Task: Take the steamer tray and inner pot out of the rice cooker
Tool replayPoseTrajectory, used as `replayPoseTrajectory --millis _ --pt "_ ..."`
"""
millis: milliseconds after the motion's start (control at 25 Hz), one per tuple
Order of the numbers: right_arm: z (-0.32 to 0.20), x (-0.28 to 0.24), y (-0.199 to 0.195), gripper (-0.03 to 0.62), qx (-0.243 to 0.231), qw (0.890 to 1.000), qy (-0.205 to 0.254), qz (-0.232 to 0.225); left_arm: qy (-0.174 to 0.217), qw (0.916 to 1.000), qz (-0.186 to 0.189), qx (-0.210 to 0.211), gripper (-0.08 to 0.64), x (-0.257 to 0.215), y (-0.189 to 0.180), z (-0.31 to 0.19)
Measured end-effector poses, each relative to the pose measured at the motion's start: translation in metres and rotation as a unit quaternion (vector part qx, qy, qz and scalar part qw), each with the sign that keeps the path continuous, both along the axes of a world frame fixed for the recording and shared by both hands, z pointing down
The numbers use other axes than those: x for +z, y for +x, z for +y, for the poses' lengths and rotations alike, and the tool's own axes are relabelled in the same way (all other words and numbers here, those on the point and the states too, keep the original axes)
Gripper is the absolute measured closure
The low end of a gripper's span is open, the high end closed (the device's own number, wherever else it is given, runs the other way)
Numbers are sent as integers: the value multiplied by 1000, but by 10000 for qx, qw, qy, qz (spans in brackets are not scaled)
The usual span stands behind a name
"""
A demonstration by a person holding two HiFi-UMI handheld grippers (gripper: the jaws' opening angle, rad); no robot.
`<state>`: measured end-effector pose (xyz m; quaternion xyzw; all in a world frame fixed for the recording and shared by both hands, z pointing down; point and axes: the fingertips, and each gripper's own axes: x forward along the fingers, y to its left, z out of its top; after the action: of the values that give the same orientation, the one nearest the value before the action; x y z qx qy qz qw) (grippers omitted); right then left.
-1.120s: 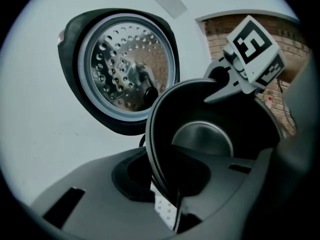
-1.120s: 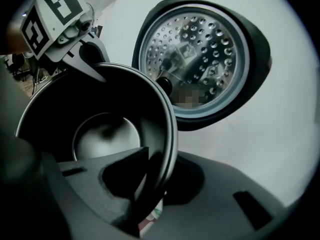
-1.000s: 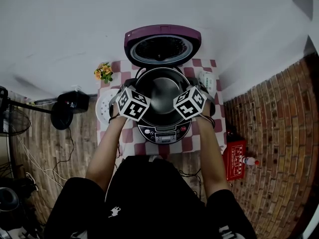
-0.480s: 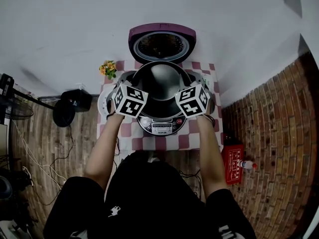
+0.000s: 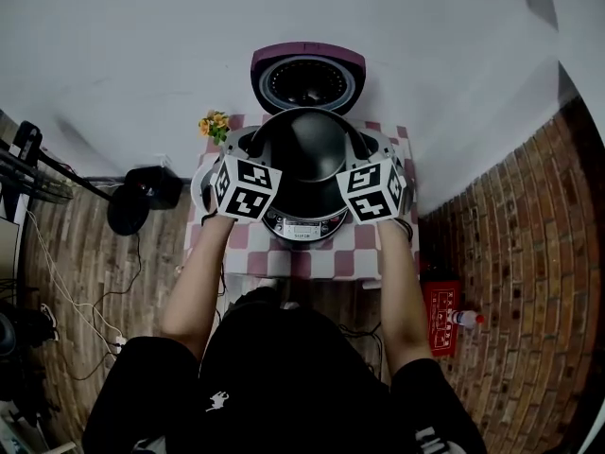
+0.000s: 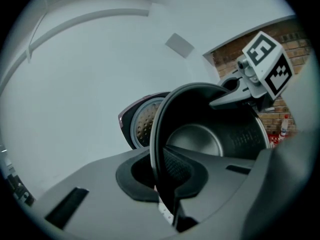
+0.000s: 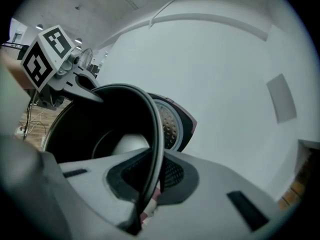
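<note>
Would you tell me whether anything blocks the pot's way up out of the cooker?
Nothing visible does. The lid stands open behind the pot, not over it, and the left gripper and right gripper clamp its rim at opposite sides.

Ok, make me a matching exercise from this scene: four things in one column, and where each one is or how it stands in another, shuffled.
1. inner pot
2. cooker lid
3. flowers
4. red box

a. on the floor, right of the table
b. swung open behind the pot
c. held up, clamped at both sides of its rim
d. table's far left corner

Pairs: 1-c, 2-b, 3-d, 4-a
</note>
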<state>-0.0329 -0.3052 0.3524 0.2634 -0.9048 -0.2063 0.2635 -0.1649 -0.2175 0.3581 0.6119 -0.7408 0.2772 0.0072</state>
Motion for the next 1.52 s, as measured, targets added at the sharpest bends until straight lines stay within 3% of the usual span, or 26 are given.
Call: replayPoseTrajectory --millis 360,960,1280,1520 --pt "24 -24 29 581 34 9997 129 -212 329 9994 -19 107 552 -23 27 22" --pt "66 -36 90 581 856 9959 191 -240 595 9930 335 963 554 -30 75 39" --pt "75 -33 143 581 1320 9908 216 -204 668 9857 405 1491 554 -29 123 36" --pt "51 -29 189 581 1473 9885 166 -282 604 9837 330 1660 554 -28 169 7"
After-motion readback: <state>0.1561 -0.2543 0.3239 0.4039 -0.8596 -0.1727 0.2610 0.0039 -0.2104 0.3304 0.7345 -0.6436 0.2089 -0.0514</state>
